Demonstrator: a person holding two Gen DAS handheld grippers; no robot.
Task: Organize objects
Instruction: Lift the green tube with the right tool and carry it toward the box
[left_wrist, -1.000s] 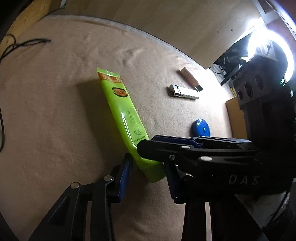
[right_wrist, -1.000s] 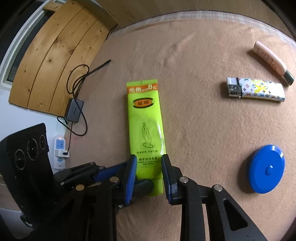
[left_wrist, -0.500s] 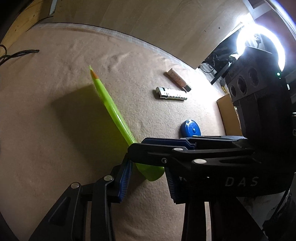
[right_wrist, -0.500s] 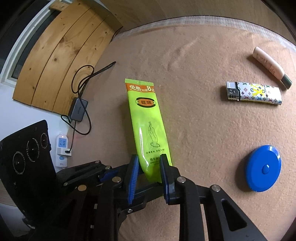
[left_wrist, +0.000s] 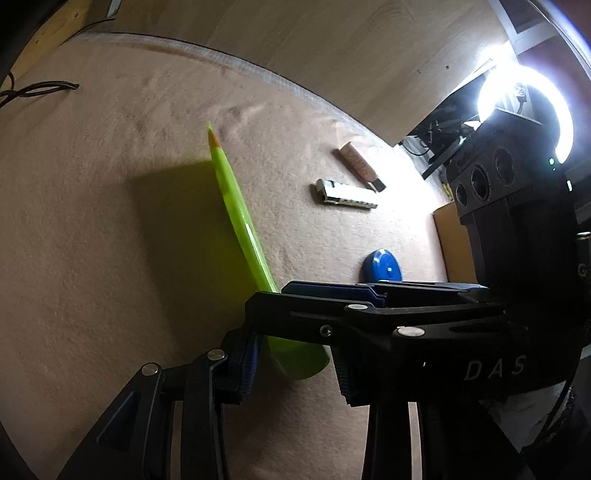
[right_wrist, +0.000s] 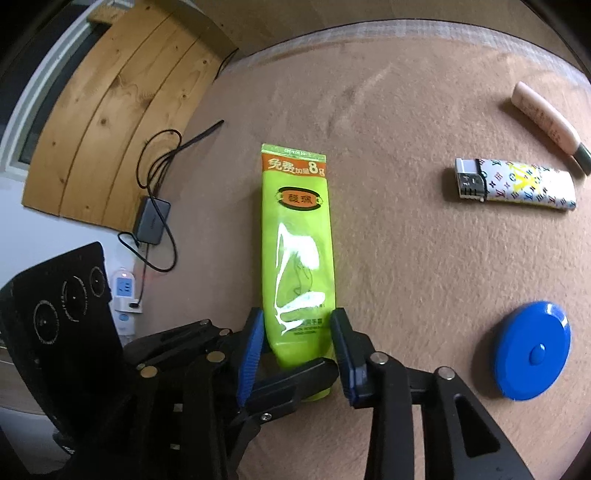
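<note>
**Green tube held at its cap end, both claws on it**

- The green tube is above the tan-covered bench. Its crimped orange end points away from the cameras and its cap end is nearest them. The left wrist view shows it edge-on, with a broad shadow on the cover to its left.
- The left claw is closed on the tube's cap end, gripping across the flat faces. In the right wrist view, one of its black fingers crosses the tube's bottom.
- The right claw straddles the same end across the tube's width. Its jaws have just been opening and the tube is between them. The blue pads sit just beside the tube's edges. I cannot tell whether the right-hand pad brushes it, so I read the claw as released.
- In the right wrist view, a patterned lighter lies well to the right of the tube's upper half.
- A pale pink stick lies beyond the lighter, further from the tube.
- A blue round disc lies right of the tube's cap end, well apart from it.
- A black adapter with its cable is left of the tube, off the bench edge.
</note>
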